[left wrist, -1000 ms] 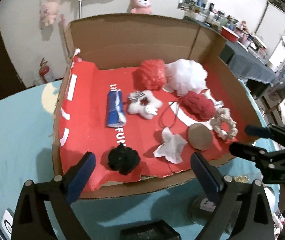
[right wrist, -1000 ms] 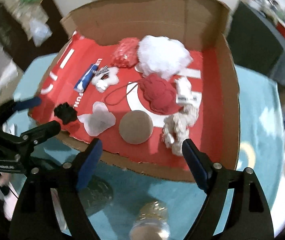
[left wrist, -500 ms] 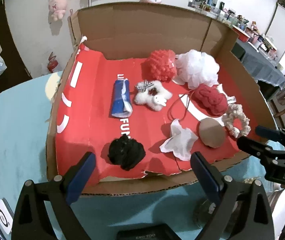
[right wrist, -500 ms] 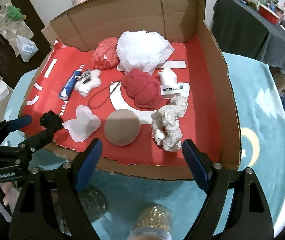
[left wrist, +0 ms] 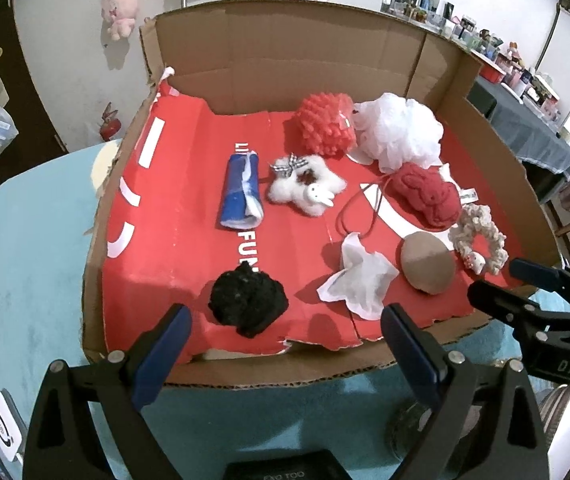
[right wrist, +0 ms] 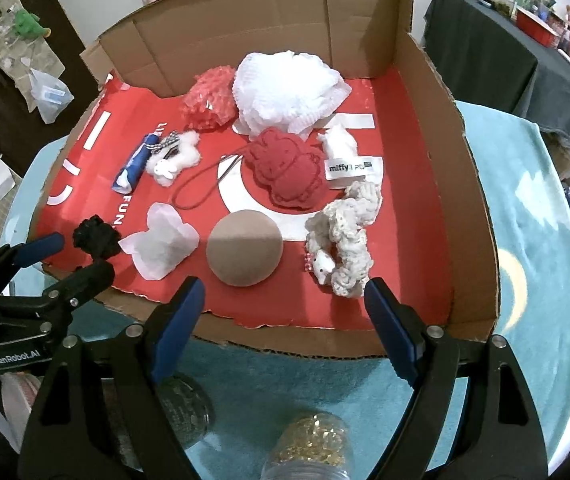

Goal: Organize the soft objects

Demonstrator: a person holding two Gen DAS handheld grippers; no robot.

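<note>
Left wrist view: the left hand-held gripper (left wrist: 285, 340) hangs spread wide and empty, tilted down over the cardboard box's (left wrist: 285, 64) near edge. The black pom-pom (left wrist: 248, 304) sits just ahead between its fingers, probably the easiest first grab. The soft stuff is scattered loose on the red liner, nothing sorted yet.

Right wrist view: the right hand-held gripper (right wrist: 285, 320) is also spread, holding nothing, angled down. The tan round pad (right wrist: 245, 254) and cream scrunchie (right wrist: 343, 244) lie right in front; the jar below it is too blurry to identify.

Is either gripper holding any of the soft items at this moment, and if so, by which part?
Nothing is held. The left gripper and the right gripper both stand open and empty at the near edge of the cardboard box, short of the items inside.
</note>
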